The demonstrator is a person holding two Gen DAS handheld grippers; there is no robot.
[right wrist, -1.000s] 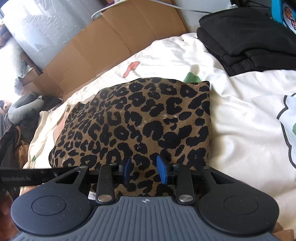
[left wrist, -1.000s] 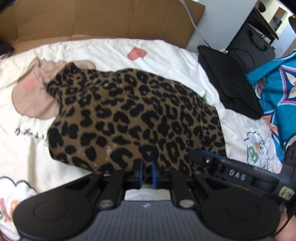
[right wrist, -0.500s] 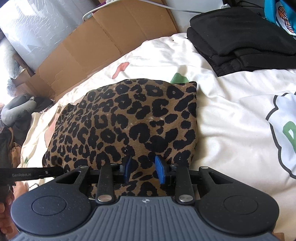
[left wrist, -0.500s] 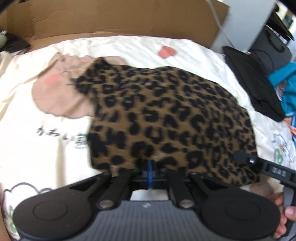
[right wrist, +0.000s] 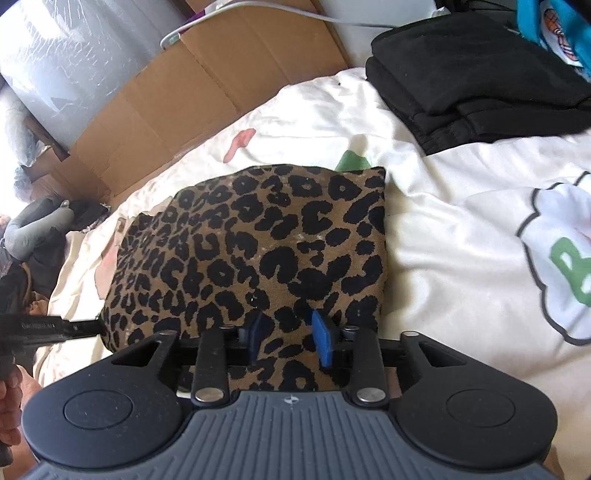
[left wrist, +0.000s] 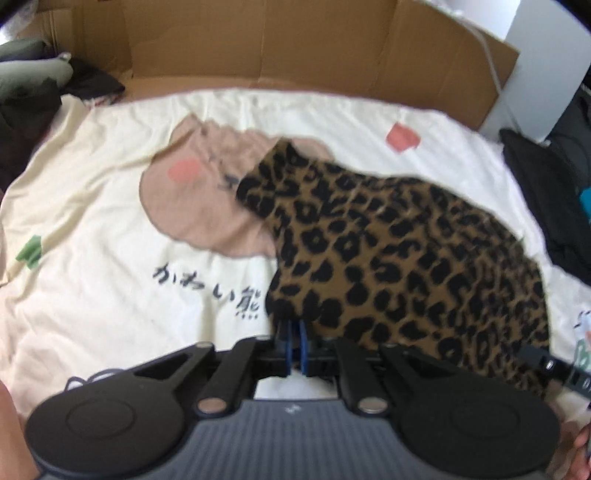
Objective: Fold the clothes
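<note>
Leopard-print garment (right wrist: 251,251): laid folded on the cream printed bedsheet (left wrist: 110,295), its near edge held up against both grippers; in the left wrist view (left wrist: 406,258) it is spread from the sheet's middle toward the right, partly covering a pink bear print (left wrist: 207,206)
Left gripper (left wrist: 294,343): the blue pads are drawn almost together, with only a thin slit between them, pinched at the near left corner of the garment; whether cloth is truly caught between them cannot be told from the blurred view
Right gripper (right wrist: 290,336): the blue pads are set apart at a medium gap, with the garment's near edge lying between them; the cloth is not seen to be squeezed
Black folded clothes (right wrist: 480,74): stacked on the far right of the bed, well apart from the garment
Cardboard (left wrist: 295,44): stood along the far edge of the bed
Turquoise cloth (right wrist: 554,29): seen just behind the black stack
</note>
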